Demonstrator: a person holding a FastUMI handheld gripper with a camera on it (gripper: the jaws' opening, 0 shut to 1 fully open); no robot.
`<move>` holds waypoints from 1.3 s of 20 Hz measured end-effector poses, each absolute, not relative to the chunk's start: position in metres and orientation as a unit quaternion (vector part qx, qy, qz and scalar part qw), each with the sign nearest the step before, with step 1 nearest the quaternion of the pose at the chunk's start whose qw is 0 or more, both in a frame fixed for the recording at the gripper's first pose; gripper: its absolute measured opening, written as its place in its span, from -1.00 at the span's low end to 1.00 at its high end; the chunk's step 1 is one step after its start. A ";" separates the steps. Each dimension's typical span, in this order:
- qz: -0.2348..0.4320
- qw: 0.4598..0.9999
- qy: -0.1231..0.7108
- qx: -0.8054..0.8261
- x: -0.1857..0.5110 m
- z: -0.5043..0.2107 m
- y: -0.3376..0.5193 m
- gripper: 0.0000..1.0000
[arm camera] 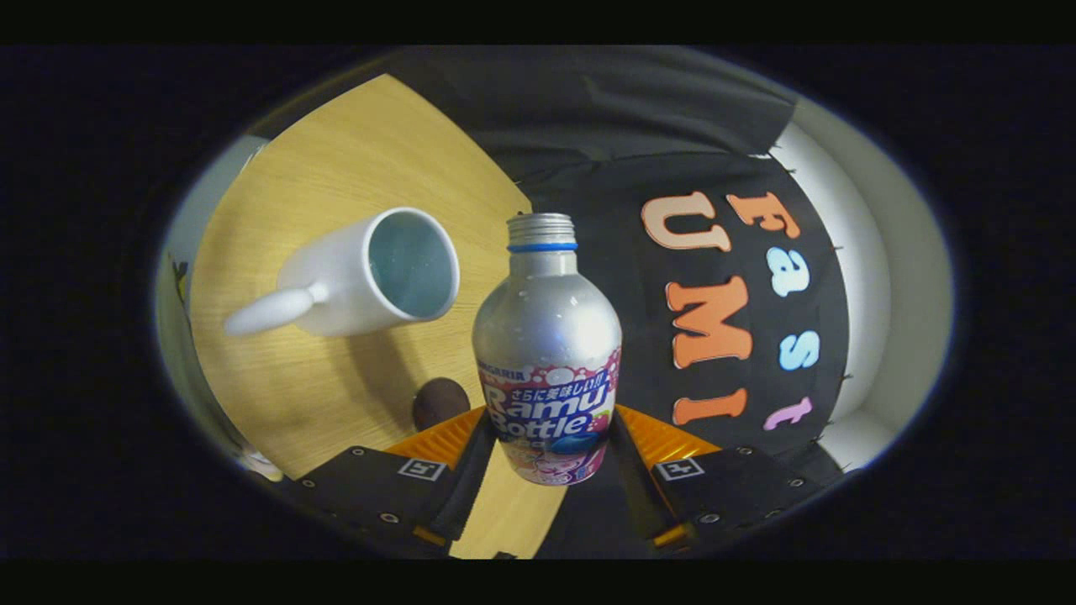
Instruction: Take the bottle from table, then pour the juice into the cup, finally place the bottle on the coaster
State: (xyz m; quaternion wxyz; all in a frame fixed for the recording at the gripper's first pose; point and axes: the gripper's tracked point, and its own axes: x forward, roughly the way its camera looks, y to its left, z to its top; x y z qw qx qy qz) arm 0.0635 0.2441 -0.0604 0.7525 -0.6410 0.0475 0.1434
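The bottle (pixel 546 353) is clamped between the two fingers of the gripper (pixel 551 441), one finger pressing on each side of its lower body, so the tool is closed on it. It is a silver metal bottle with rounded shoulders narrowing to a short threaded neck; a thin blue ring sits just under the thread, and the mouth has no cap on it. A bright printed wrap, mostly pink, white and blue with bubbles, covers its lower half down to the base. Small pale flecks dot the bare metal shoulder.

The bottle is lifted off the wooden table (pixel 336 168), which runs behind and to its left. The white cup (pixel 370 273) stands on that table, near the bottle's left shoulder but apart from it, its handle pointing away from the bottle and its open mouth showing a pale bluish inside. A dark round coaster (pixel 440 402) lies on the table just beside the bottle's lower left, partly hidden by the left finger.
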 end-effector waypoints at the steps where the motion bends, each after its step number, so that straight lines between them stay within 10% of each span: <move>1: 0.147 0.773 0.059 -0.614 0.065 -0.064 0.242 0.51; 14: 0.147 0.962 0.150 -0.176 0.107 -0.089 0.235 0.51; 26: 0.099 0.971 0.210 -0.054 0.128 -0.133 0.213 0.53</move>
